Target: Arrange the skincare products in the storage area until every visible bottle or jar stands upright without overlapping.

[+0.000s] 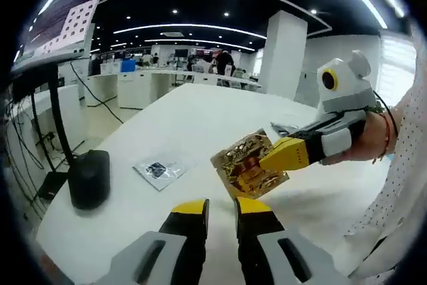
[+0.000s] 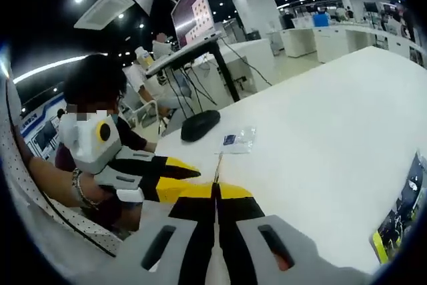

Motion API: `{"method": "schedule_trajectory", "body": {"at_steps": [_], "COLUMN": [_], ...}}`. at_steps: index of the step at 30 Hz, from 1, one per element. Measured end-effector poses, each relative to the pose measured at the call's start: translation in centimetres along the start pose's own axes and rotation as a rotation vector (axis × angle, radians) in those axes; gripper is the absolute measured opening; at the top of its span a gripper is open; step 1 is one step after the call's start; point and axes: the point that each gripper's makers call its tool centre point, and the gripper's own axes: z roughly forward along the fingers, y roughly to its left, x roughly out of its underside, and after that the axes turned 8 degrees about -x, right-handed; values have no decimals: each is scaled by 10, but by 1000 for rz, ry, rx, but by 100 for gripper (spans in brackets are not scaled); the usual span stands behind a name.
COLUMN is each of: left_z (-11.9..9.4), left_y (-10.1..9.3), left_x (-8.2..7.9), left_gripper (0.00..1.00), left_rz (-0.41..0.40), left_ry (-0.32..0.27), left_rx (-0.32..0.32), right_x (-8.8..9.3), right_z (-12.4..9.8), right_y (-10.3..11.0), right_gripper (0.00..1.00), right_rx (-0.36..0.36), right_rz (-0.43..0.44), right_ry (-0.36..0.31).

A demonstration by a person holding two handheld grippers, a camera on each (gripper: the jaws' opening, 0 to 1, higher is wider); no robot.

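My right gripper (image 1: 283,157) reaches in from the right in the left gripper view and is shut on a crinkled gold foil sachet (image 1: 248,165), held just above the white table (image 1: 193,118). In the right gripper view my right gripper (image 2: 215,191) pinches that sachet (image 2: 217,168), seen edge-on as a thin strip between the closed jaws. My left gripper (image 1: 220,210) hangs low in front of the sachet, its jaws a narrow gap apart with nothing between them. It also enters the right gripper view from the left as the left gripper (image 2: 183,170), close beside the right one.
A small clear sachet (image 1: 159,170) (image 2: 239,139) lies flat on the table near a black rounded object (image 1: 90,178) (image 2: 200,125) at the table's edge. A silvery packet (image 1: 280,128) lies behind the right gripper. A printed pack (image 2: 400,221) sits at the far right. A monitor stand (image 1: 57,111) rises beyond the edge.
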Motion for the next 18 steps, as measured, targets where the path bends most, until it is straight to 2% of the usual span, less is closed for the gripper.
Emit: {"method": "schedule_trajectory", "body": {"at_steps": [4,5,7,14,18], "left_z": [1,0,-1,-6,-2], "left_y": [-16,-26,-36,-60,-57], "left_x": [-6,-6,-10,-17,-18], "left_gripper": [19,19,19,20,15], "left_rz": [-26,-89,-113,-162,-152], "left_ry": [-7,19,6,5,18], "left_rx": [73,132,187,303,281], "right_x": [-1,-1,-1,-5,-4], "right_z": [-14,-17,-22,-31,-34], "right_y": [5,6,9,17,12], "right_gripper": [0,0,0,0,0], "right_rx": [-29,-38,-62,-120,-104], "right_rz": [17,24,40,52,68], "right_ry": [-29,-34,-44,-62,-67]}}
